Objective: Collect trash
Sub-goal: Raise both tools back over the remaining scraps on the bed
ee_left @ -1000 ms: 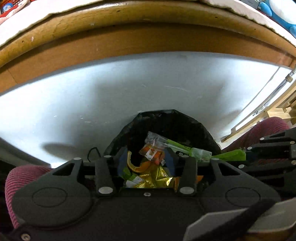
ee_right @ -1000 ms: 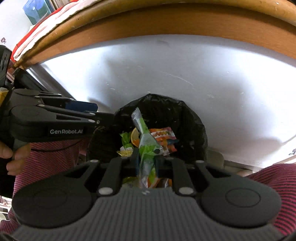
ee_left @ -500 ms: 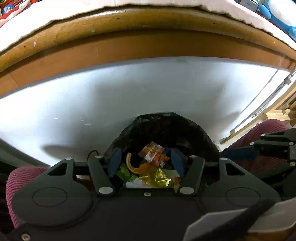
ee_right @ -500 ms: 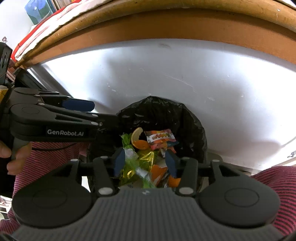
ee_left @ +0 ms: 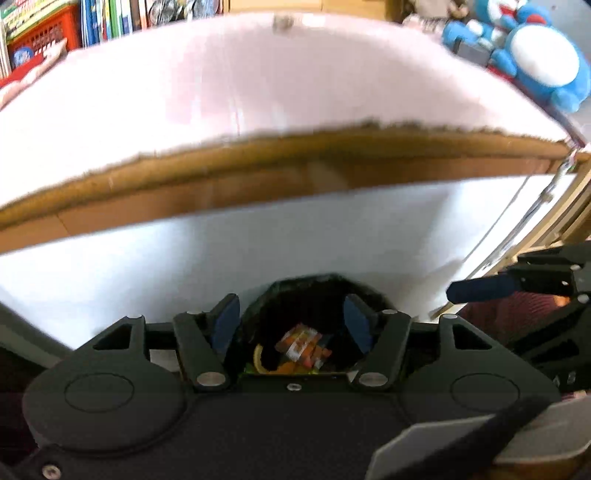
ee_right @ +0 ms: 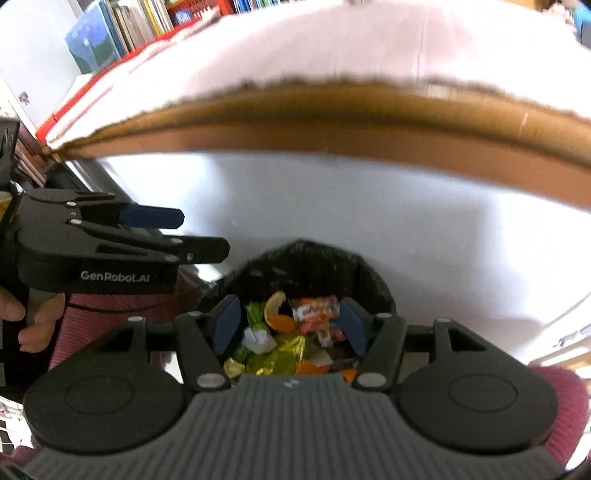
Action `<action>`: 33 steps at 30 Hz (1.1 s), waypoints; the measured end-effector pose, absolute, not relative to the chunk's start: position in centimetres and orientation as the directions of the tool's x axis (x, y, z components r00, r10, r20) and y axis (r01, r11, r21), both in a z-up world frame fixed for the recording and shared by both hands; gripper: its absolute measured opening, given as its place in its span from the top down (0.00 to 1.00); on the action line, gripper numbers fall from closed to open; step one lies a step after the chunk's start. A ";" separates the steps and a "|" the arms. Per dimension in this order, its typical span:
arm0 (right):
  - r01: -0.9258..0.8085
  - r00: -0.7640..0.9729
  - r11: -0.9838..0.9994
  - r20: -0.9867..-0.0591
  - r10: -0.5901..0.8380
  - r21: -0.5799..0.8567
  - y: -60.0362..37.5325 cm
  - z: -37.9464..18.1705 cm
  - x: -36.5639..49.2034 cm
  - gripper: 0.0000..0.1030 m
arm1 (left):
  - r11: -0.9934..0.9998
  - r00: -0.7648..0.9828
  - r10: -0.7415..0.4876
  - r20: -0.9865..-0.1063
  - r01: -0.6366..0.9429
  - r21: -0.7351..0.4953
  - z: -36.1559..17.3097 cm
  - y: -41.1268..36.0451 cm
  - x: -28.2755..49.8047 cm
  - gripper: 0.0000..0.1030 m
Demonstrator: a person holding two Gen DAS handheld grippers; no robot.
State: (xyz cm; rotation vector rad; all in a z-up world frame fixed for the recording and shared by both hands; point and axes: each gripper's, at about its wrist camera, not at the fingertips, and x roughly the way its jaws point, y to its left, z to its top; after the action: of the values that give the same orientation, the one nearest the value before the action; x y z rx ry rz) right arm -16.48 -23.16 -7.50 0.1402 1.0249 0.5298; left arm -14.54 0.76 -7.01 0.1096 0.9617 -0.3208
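The trash is seen lying inside a bin lined with a black bag, which stands on the floor below the near edge of a wooden table. A red and white snack wrapper, an orange peel, green wrappers and crumpled gold foil are heaped together in it.

The right gripper is held above the bin, pointing down into it, so that the heap is framed between its two blue pads. Its jaws have just been opening; they stand apart, nothing is clamped between them, and the trash lies well below them, untouched.

The left gripper is held likewise over the bin mouth, with the snack wrapper and a slice of peel visible far down between its pads. Its jaws have also just been opening and are spread, with nothing gripped.

In the right wrist view the left gripper is seen at the left, held by a hand. Farther off, a pale cloth covers the table, with books at the far left and a blue plush toy at the far right.
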 end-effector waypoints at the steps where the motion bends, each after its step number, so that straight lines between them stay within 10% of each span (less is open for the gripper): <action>1: -0.362 0.420 0.862 -0.763 0.491 0.356 -23.4 -6.7 -16.5 0.28 | 0.943 0.541 -0.237 -0.807 0.328 -0.058 -6.2 0.9 -14.7 0.40; 10: -0.398 0.560 0.851 -0.644 0.520 0.341 -26.2 0.5 -14.6 0.21 | 0.916 0.636 -0.336 -0.694 0.391 -0.086 0.8 2.0 -13.6 0.24; 33: -0.176 0.775 0.902 -0.509 0.374 0.395 -32.6 4.2 3.9 0.29 | 0.961 0.815 -0.275 -0.511 0.227 -0.156 2.2 -3.9 5.2 0.34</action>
State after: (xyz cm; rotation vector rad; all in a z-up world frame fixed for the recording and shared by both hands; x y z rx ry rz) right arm 3.94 -32.60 4.16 0.3375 0.6162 0.3037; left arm 5.18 -3.93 2.19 -0.0896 0.5580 -0.2679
